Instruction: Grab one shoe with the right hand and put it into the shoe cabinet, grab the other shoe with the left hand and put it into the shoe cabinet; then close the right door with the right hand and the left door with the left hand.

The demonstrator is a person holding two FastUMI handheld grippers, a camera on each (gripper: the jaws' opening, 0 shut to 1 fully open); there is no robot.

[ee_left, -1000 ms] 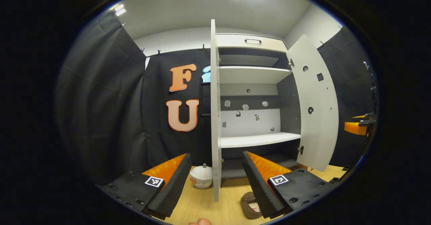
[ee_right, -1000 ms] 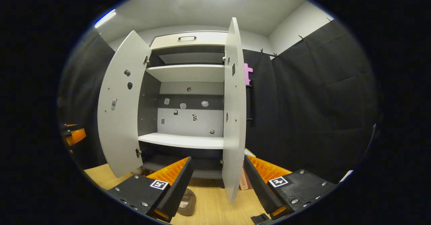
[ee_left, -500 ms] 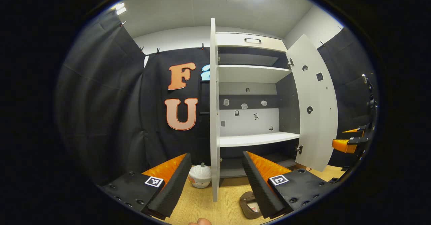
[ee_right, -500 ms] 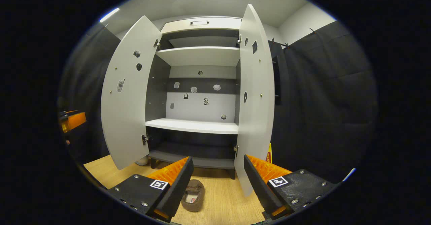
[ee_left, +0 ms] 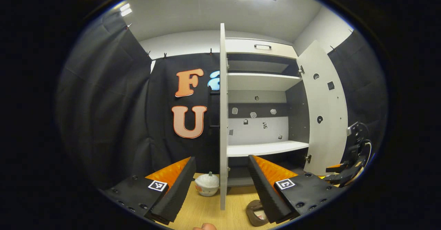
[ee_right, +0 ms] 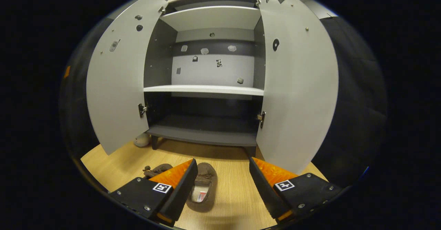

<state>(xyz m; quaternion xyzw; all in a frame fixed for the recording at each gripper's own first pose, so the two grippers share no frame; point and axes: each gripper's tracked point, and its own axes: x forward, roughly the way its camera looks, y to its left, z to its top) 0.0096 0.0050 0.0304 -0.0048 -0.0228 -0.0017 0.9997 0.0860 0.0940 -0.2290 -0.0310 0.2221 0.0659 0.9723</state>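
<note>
While brown shoe [ee_right: 203,187] is lying on floor [ee_right: 234,195] just ahead of your right gripper [ee_right: 220,188], toe pointing toward cabinet [ee_right: 206,133], fingers spread and holding nothing, you're lining up with long axis. Second shoe [ee_right: 156,170] sitting left, nearer left gripper [ee_left: 220,185], also spread. Insole label unreadable.

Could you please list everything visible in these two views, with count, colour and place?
Brown fuzzy slippers: two, brown, on the floor before the cabinet; second lies left.
White-and-grey shoe cabinet: one, shelves bare.
Cabinet doors: two, white, both open; left, right.
White round pumpkin-shaped ornament: one, on the floor beside the cabinet.
Light wooden floor: one.
Left claw: open, holding nothing.
Right claw: open, above a slipper.
</note>
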